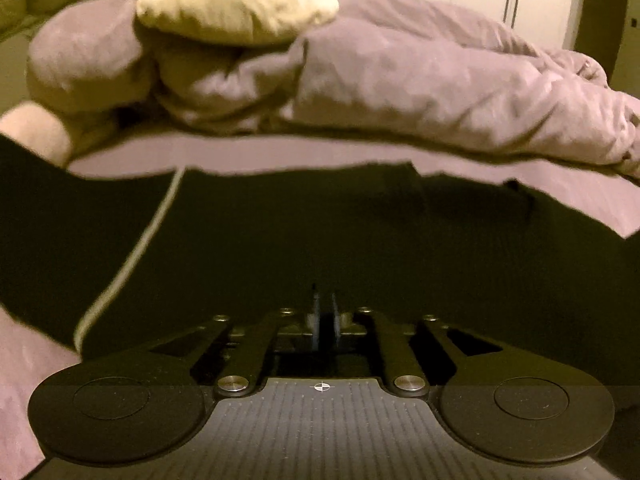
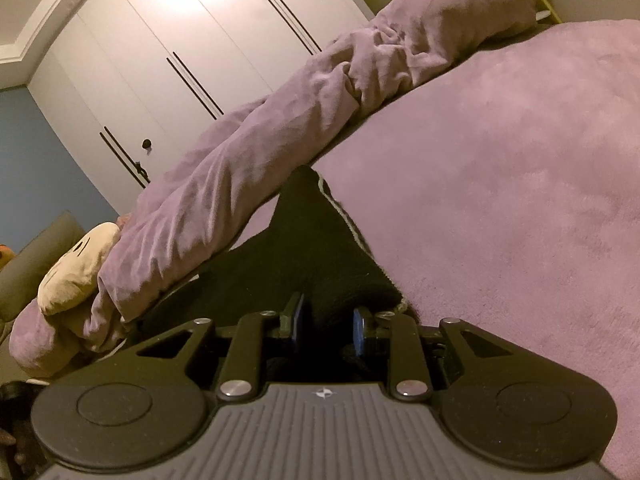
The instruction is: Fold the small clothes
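I work with 2 grippers over a black garment [image 1: 320,232] with a pale stripe [image 1: 132,252], spread on the mauve bed [image 2: 520,160]. My left gripper [image 1: 324,312] has its jaws pressed nearly together, low against the dark cloth; they look to be pinching its near edge, though the dark fabric hides the contact. My right gripper [image 2: 326,320] has its jaws partly spread with a bunched fold of the garment rising between them; I cannot tell whether the pads [image 2: 298,320] bite it.

From the left gripper the garment runs crosswise, its long axis side to side, far edge toward the rumpled duvet [image 1: 440,80]. From the right gripper it tapers away to a corner at the foot of that duvet. Both grippers sit at the garment, so neither is clearly nearer. A cream plush cushion [image 1: 236,8] lies on top of the duvet. I see no containers.
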Motion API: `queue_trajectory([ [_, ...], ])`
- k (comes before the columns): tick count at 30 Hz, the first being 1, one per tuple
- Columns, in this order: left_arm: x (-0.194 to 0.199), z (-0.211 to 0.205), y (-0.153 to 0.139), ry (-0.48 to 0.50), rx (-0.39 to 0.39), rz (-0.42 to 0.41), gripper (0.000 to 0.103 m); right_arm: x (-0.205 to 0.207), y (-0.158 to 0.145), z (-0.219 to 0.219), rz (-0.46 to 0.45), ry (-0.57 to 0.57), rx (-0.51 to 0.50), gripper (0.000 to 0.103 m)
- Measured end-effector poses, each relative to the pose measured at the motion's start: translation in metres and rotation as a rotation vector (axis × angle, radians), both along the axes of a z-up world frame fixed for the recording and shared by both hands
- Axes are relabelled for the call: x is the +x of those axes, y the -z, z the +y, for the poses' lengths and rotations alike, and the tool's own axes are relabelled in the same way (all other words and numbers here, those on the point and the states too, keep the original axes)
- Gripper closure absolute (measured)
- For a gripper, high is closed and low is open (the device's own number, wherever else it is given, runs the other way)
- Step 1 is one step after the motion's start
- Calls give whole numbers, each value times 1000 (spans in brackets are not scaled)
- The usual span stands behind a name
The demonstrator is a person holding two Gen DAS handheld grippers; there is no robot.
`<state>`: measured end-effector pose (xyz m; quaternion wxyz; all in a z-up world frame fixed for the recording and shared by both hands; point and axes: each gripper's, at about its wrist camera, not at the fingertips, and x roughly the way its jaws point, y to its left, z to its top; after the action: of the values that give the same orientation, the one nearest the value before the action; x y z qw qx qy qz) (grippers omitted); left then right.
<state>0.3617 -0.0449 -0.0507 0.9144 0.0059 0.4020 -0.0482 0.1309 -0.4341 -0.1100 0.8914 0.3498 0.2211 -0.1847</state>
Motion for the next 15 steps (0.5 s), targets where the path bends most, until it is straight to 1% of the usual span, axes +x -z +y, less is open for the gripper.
queue_trajectory([
  [2, -1, 7, 10, -17, -30, 37, 77, 0, -1, 0, 1, -2, 1, 78],
  [5, 1, 19, 22, -36, -107, 90, 76, 0, -2, 1, 1, -5, -1, 77],
  [7, 2, 25, 24, -48, -166, 108, 76, 0, -2, 1, -6, -5, -3, 76],
  [10, 7, 29, 26, -44, -247, 150, 75, 0, -4, 4, -21, -22, -5, 71],
  [13, 10, 28, 29, -50, -274, 172, 70, 2, -8, 9, -29, -65, -23, 68],
  [15, 13, 29, 31, -60, -293, 183, 70, 2, -10, 9, -41, -91, -21, 68],
])
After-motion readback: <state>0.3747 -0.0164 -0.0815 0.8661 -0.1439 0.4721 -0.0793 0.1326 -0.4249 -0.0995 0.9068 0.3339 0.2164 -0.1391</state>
